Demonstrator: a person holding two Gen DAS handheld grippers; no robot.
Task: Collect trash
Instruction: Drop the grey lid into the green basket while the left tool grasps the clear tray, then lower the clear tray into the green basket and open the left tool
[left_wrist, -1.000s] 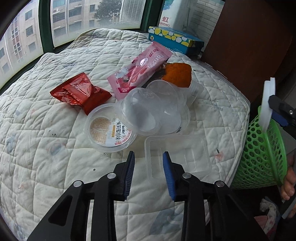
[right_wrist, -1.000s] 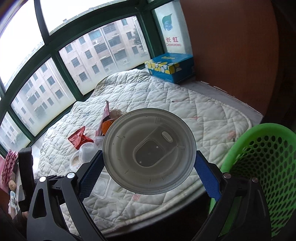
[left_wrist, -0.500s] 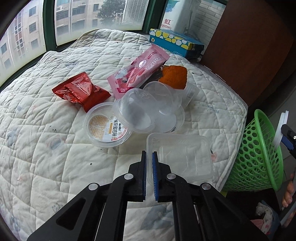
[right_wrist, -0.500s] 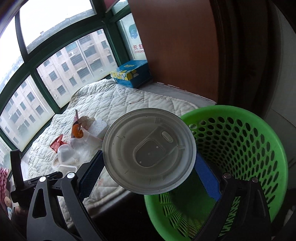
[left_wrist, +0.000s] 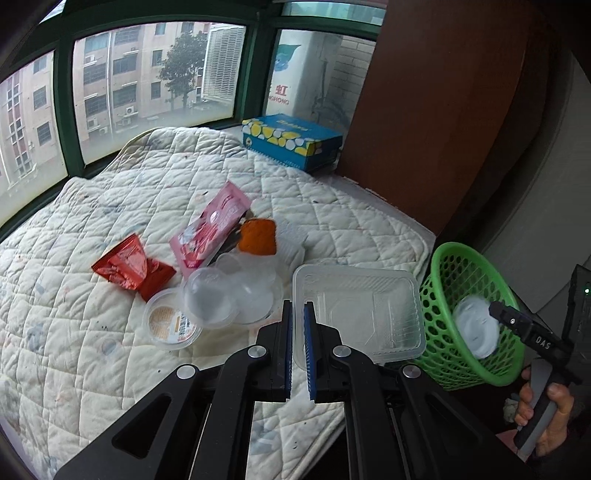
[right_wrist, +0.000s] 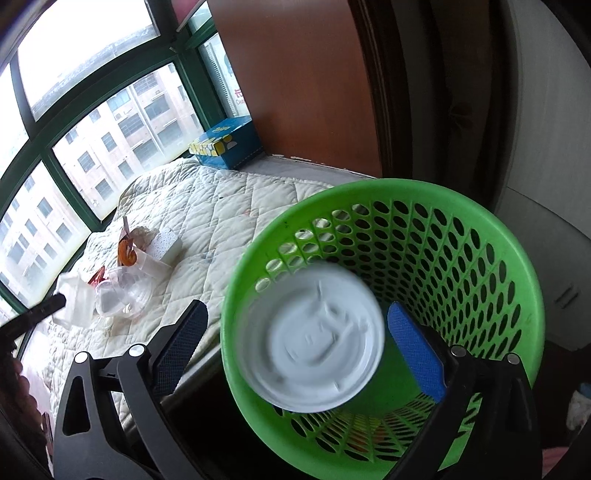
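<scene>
The left claw (left_wrist: 297, 325) is clenched on the rim of a clear plastic tray (left_wrist: 360, 314), held up off the quilted pad (left_wrist: 110, 369) where wrappers and cups lie. The right claw (right_wrist: 295, 343) stands released over the green basket (right_wrist: 461, 229) — a white round lid (right_wrist: 314, 343), blurred, seems loose between its fingers, inside the basket's mouth.

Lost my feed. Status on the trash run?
Left gripper shut on clear tray edge. Right gripper open, round lid blurred inside green basket. Nothing blocking.
</scene>
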